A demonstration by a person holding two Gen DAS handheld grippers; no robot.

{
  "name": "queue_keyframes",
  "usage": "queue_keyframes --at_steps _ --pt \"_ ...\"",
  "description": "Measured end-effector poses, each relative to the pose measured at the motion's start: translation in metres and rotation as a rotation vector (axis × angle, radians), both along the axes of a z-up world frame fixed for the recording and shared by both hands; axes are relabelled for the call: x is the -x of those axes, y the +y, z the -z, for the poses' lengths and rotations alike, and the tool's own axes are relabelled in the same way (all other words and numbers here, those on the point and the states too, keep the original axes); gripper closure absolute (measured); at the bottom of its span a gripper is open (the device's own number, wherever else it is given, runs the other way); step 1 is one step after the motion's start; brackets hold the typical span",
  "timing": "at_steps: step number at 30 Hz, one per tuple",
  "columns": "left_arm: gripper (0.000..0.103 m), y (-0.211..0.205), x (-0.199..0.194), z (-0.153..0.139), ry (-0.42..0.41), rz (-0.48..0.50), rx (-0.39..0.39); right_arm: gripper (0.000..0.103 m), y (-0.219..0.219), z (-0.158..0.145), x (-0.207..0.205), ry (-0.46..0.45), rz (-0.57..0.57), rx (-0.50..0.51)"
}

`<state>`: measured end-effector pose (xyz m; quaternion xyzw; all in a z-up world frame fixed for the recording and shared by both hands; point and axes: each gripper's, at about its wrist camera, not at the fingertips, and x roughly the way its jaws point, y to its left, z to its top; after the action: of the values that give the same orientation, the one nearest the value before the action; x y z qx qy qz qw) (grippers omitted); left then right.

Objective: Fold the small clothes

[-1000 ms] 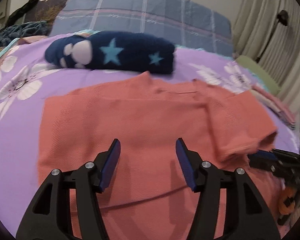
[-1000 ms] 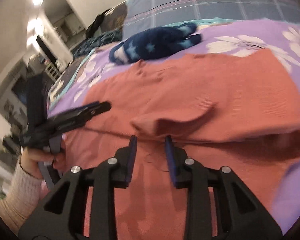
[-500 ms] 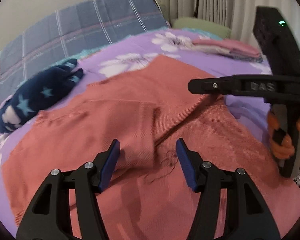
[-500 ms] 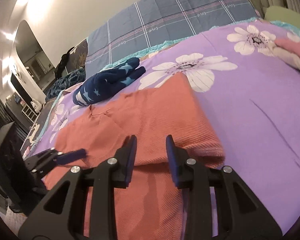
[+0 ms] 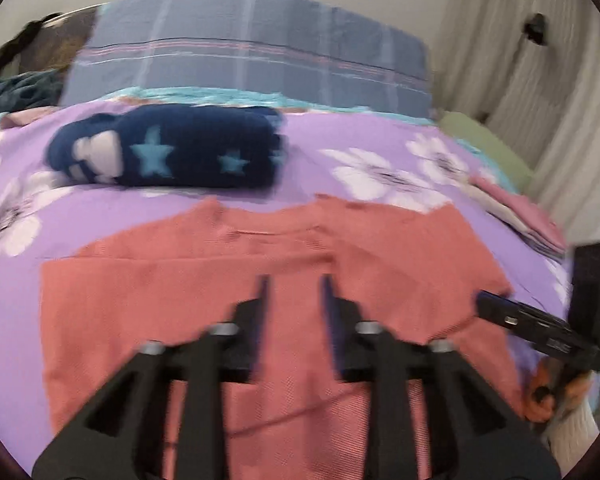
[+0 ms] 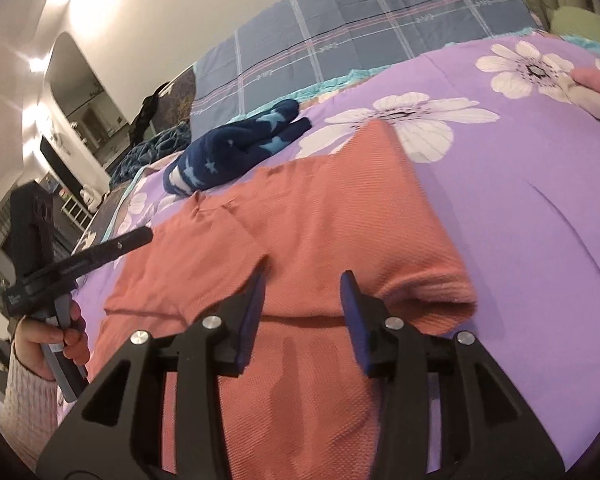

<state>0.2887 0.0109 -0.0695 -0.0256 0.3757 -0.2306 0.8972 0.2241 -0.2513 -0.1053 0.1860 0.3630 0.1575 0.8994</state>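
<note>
the left black two-finger gripper [image 5: 293, 286] hangs over the near part of the salmon-orange knitted top [image 5: 188, 292], its jaws closing with nothing clamped between them; this view is blurred. the right black two-finger gripper [image 6: 302, 286] hovers above the same top's folded sleeve edge [image 6: 432, 288], jaws opening, pads clear of the cloth. the top lies spread flat on the purple bedspread with white flowers [image 6: 540, 216], one sleeve folded across the body. a hand in a pale knit sleeve [image 6: 50, 338] grips the left tool's handle. just beyond the top's collar lies a navy fleece bundle with light blue stars [image 5: 172, 148]. farther back stands a grey-blue checked pillow [image 5: 256, 48], and pink folded clothes [image 5: 524, 216] sit at the right.
</note>
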Motion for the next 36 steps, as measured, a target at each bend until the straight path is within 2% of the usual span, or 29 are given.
queue_keyframes --at_steps 1,2,4,7,9,13,14,15,16,17,20,21,23,25,30,34,36 --pt "0.052 -0.012 0.007 0.000 -0.021 0.040 -0.028 0.062 0.003 0.001 0.000 0.001 -0.013 0.002" --pt "0.050 -0.027 0.012 0.002 -0.041 0.087 -0.066 0.062 0.004 0.001 0.000 0.002 -0.016 0.004" --pt "0.047 -0.066 0.028 0.008 -0.089 0.207 -0.176 0.062 0.003 0.001 0.000 0.005 -0.006 0.005" --pt "0.045 -0.110 0.045 0.021 -0.138 0.301 -0.296 0.063 -0.003 0.000 0.002 0.001 0.021 -0.018" --pt "0.045 -0.135 0.044 0.031 -0.157 0.278 -0.387 0.063 -0.009 -0.003 0.004 -0.011 0.056 -0.028" --pt "0.046 -0.154 0.022 0.041 -0.137 0.209 -0.448 0.063 -0.014 -0.011 0.011 -0.057 0.101 -0.012" --pt "0.056 -0.153 0.017 0.042 -0.135 0.195 -0.458 0.063 -0.015 -0.013 0.013 -0.067 0.106 -0.007" --pt "0.067 -0.150 0.010 0.042 -0.116 0.185 -0.449 0.063 -0.016 -0.014 0.014 -0.073 0.107 -0.006" --pt "0.091 -0.145 0.005 0.040 -0.091 0.177 -0.427 0.063 -0.017 -0.014 0.014 -0.073 0.103 -0.007" --pt "0.093 -0.139 0.001 0.037 -0.080 0.163 -0.413 0.063 -0.018 -0.013 0.013 -0.072 0.096 -0.009" --pt "0.094 -0.106 -0.006 0.008 -0.109 0.085 -0.335 0.063 -0.016 -0.013 0.012 -0.069 0.055 -0.011" --pt "0.094 -0.088 -0.010 -0.005 -0.107 0.050 -0.289 0.061 -0.011 -0.013 0.012 -0.064 0.008 -0.007" --pt "0.094 -0.051 -0.021 -0.025 -0.064 -0.007 -0.178 0.059 0.002 -0.009 0.009 -0.040 -0.112 -0.004" --pt "0.094 -0.022 -0.027 -0.039 -0.043 -0.051 -0.110 0.059 0.014 -0.004 0.008 -0.020 -0.161 0.017" --pt "0.094 0.028 -0.026 -0.051 -0.033 -0.131 -0.057 0.065 0.030 0.004 0.005 0.014 -0.182 0.084" --pt "0.096 0.052 -0.030 -0.047 0.014 -0.164 0.000 0.065 0.030 0.005 0.007 0.012 -0.168 0.080" --pt "0.096 0.058 -0.028 -0.051 -0.009 -0.173 -0.016 0.065 0.026 0.006 0.006 0.014 -0.158 0.069"
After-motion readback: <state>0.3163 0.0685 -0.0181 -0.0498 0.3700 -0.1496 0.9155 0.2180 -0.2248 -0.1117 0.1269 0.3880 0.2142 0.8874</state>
